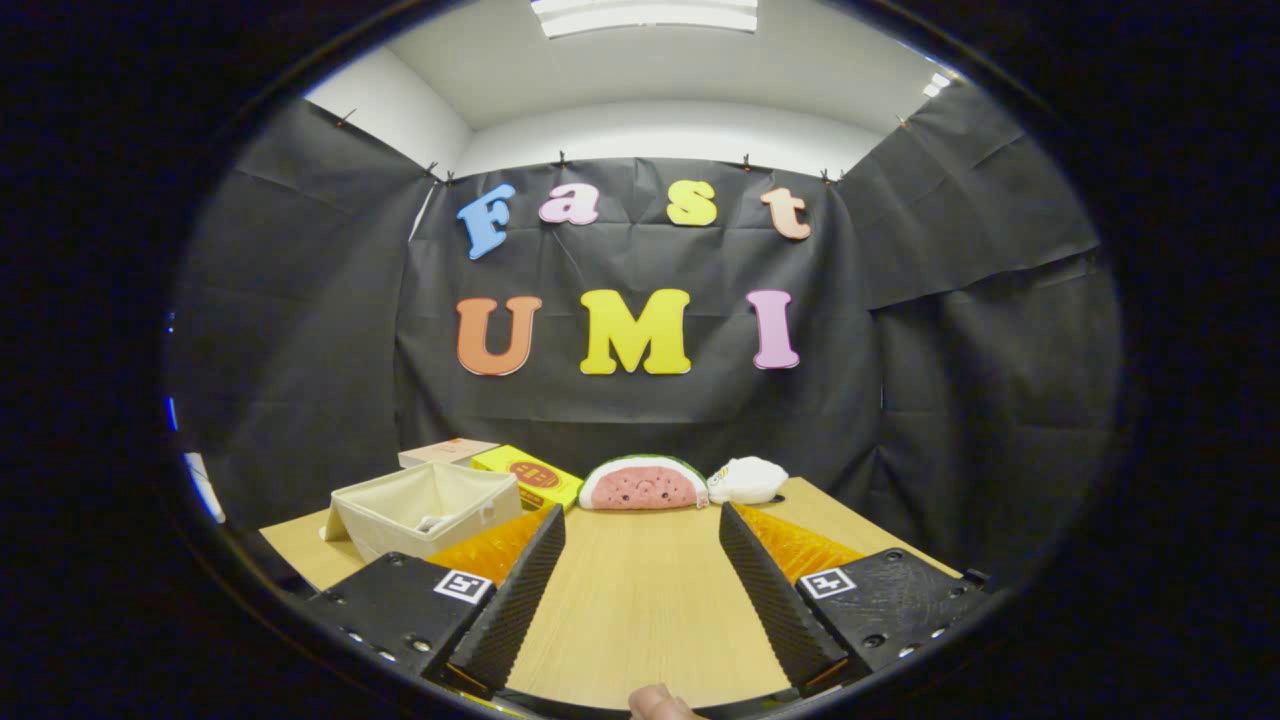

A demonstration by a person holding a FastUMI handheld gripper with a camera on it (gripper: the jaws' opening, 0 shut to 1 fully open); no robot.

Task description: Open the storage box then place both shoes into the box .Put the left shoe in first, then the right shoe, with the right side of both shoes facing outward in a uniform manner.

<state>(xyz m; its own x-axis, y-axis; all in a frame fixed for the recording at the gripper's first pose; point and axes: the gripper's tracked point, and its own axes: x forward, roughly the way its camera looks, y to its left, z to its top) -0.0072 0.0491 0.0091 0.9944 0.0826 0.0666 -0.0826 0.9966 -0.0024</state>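
A light wooden table [640, 590] is being backed by black cloth walls [300, 330]; white ceiling [600, 80] above is being lit by a panel light [645, 14].

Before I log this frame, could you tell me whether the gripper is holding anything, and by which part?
Nothing is held. The gripper is open, with only bare wooden table between its fingers; the fabric storage box sits ahead beside the left finger.

fabric bin [425, 510] partly behind gripper [642, 530] finger, contents indistinct
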